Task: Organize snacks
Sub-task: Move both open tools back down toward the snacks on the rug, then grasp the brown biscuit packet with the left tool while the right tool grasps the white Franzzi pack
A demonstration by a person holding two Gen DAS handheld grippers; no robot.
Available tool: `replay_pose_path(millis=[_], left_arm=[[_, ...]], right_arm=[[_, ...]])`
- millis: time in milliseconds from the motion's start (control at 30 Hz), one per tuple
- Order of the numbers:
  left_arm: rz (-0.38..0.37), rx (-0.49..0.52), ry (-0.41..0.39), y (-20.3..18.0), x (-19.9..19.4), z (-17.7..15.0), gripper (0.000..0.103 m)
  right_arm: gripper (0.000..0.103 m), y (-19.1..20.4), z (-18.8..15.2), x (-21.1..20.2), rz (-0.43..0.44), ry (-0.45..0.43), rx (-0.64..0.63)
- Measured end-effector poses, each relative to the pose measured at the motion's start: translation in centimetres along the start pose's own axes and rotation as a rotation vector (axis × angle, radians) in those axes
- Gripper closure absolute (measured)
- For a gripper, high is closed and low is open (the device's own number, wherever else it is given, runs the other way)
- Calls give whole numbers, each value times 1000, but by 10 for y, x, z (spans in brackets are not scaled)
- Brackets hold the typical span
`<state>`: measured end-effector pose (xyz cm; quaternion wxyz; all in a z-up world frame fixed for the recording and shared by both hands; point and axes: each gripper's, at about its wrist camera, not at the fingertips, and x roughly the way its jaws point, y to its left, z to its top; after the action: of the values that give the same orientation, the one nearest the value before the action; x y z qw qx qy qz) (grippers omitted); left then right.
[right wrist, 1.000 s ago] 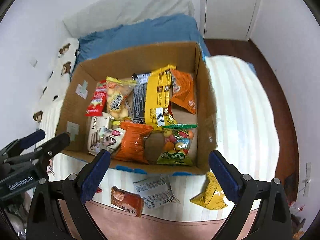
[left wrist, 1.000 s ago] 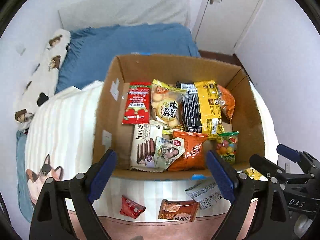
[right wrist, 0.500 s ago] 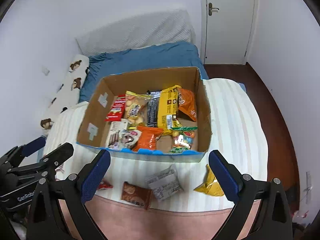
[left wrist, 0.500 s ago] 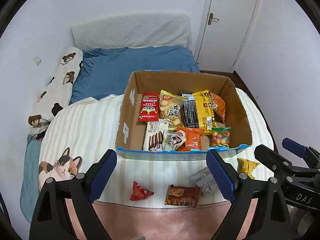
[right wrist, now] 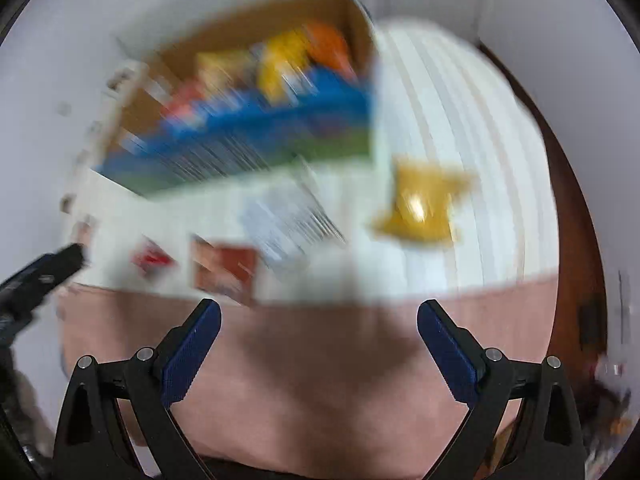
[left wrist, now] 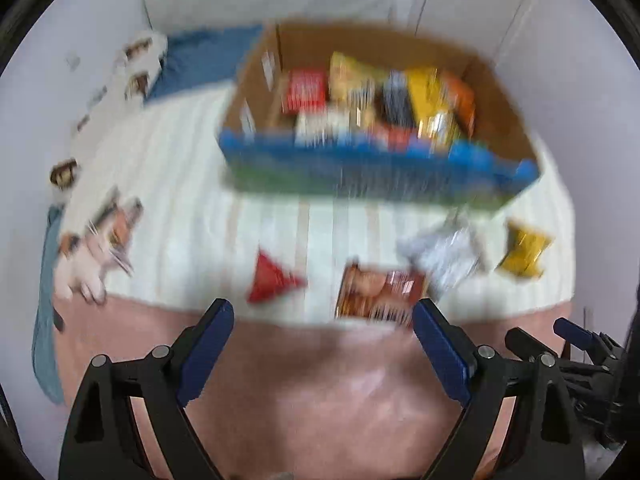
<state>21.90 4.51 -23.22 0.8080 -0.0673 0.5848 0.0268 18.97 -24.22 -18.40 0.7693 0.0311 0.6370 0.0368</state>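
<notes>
Both cameras had dropped lower and closer than half a second earlier, so everything blurred. Striped white blanket (left wrist: pixel 192 208) over a pink sheet (left wrist: pixel 320 380), white walls. Cardboard box (left wrist: pixel 504 120) of snacks sat on the bed, with four packets in front: red (left wrist: pixel 272 276), brown (left wrist: pixel 380 294), silver (left wrist: pixel 444 250), yellow (left wrist: pixel 524 252). Left gripper (left wrist: pixel 322 326) and right gripper (right wrist: pixel 319 326) gaped wide, holding nothing.
</notes>
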Motion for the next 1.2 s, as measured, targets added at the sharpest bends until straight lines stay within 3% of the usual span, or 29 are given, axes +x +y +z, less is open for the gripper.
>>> replay_pose_path(millis=[200,333,400,600,767,833,933,1000,1033,1100,1200], left_arm=[[18,36,142,-13,59,-19,12],[-40,-12,223,-14,83,-21,12],[-94,-82,268,-11,94,-21,12],[-312,-419,425,2,135,-17,12],[-423,-651,460,11,154,-13,12],[-443,-737,471,16,160,-15,12],[-443,-843,468,23,168,-22,14],[-401,-829,453,25,168,-28,32],[-394,-805,442,25,168,-30,34],[-360,-683,423,19,160,-32,47],[-253,-474,379,13,142,-40,48]], right_arm=[[2,-35,-22,69,-56,118,93],[0,-47,-29,85,-28,131,138],[0,-52,-30,93,-13,153,139],[0,-62,-31,99,51,226,96],[7,-73,-22,70,63,133,157],[10,-71,-19,60,66,98,167],[22,-61,-13,46,98,44,160],[29,-54,-7,41,124,34,154],[30,-49,-4,39,145,29,155],[30,-40,3,36,167,24,155],[30,-19,31,44,193,25,158]])
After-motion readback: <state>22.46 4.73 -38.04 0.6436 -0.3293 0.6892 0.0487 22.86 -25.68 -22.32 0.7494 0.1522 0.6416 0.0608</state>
